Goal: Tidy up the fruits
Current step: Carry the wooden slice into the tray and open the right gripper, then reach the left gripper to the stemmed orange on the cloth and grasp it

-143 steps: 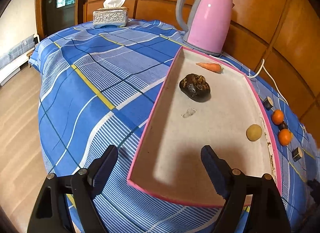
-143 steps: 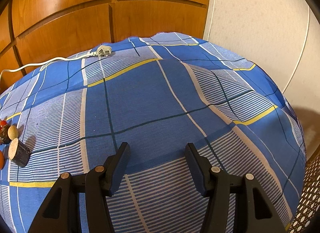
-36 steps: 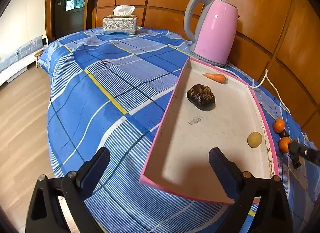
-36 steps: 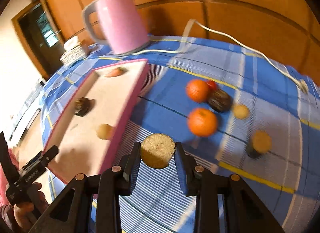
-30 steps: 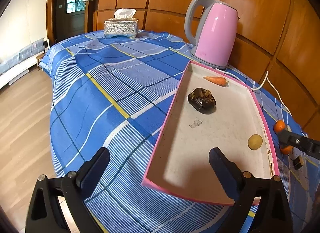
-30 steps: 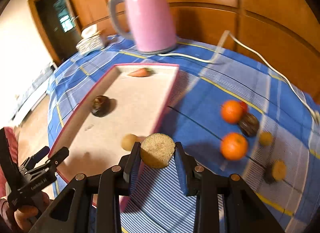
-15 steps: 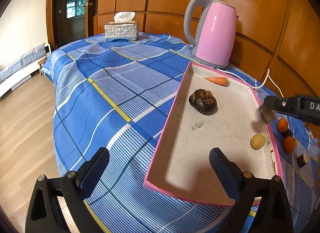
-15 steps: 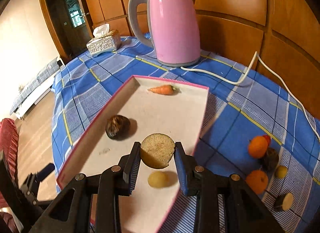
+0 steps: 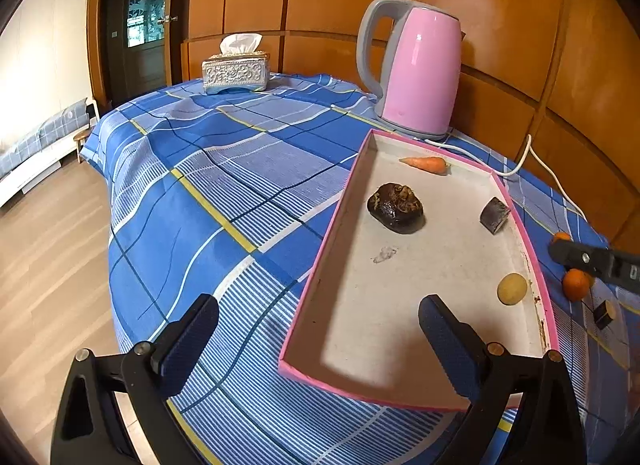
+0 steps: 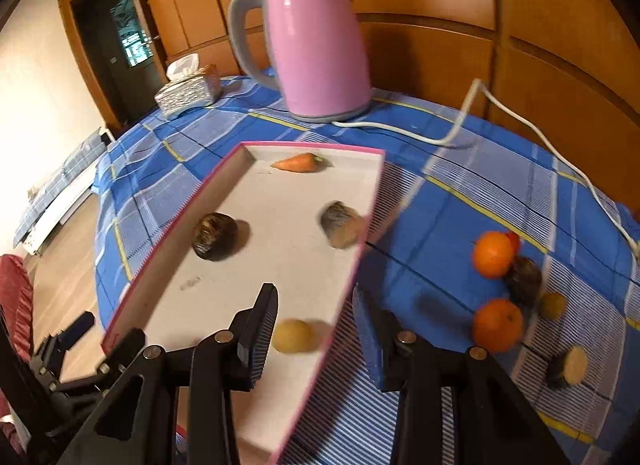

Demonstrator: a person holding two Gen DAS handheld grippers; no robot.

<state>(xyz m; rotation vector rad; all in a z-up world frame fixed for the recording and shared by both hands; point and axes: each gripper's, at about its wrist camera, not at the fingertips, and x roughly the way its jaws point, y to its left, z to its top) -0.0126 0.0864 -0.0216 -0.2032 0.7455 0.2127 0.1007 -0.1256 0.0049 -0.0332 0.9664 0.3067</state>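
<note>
A pink-rimmed tray (image 9: 332,221) (image 10: 360,261) lies on the blue checked cloth. It holds a carrot (image 9: 424,164), a dark lumpy fruit (image 9: 396,208), a small yellow fruit (image 9: 512,289) and a brown cut piece (image 9: 495,215) (image 10: 342,225) by its right wall. My right gripper (image 10: 316,297) hovers over the tray's right rim near the yellow fruit (image 10: 293,335); its jaws are opening with nothing held between them. My left gripper (image 9: 316,317) stands wide open above the tray's near corner. Two oranges (image 10: 493,254) (image 10: 498,325) lie on the cloth to the right.
A pink kettle (image 9: 416,73) with a white cord (image 10: 460,129) stands behind the tray, and a tissue box (image 9: 234,73) sits at the far edge. Beside the oranges are a dark fruit (image 10: 524,275), a small yellow one (image 10: 553,306) and another cut piece (image 10: 570,367). The table drops to wooden floor on the left.
The right gripper let go of the cut piece, which now lies in the tray by the right wall. The gripper has drawn back toward the tray's right rim. The left gripper stayed put.
</note>
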